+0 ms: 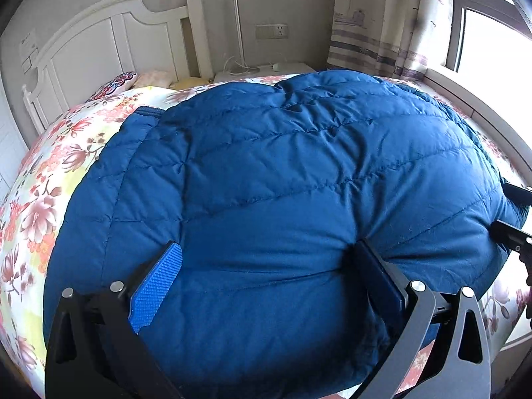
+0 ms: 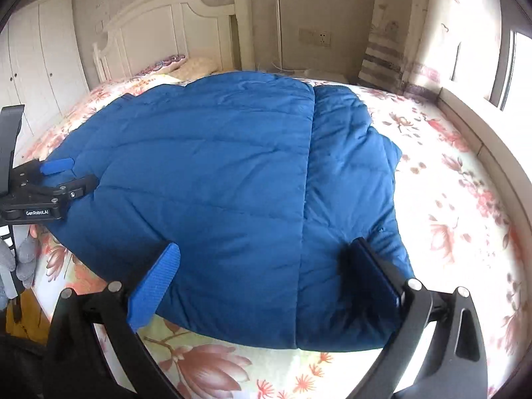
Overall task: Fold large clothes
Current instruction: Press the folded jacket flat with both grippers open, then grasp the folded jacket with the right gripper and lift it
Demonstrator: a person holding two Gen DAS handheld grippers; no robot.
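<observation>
The blue coat (image 2: 212, 173) lies spread on the bed (image 2: 442, 173), its far end toward the headboard (image 2: 173, 30). My left tongs (image 1: 266, 276) stand wide open over the near end of the coat, and the right finger (image 1: 375, 266) presses into the padding; nothing is pinched. My right tongs (image 2: 262, 272) are also wide open over the near edge of the coat, right of the left tongs, and hold nothing. One sleeve lies folded along the coat's right side.
</observation>
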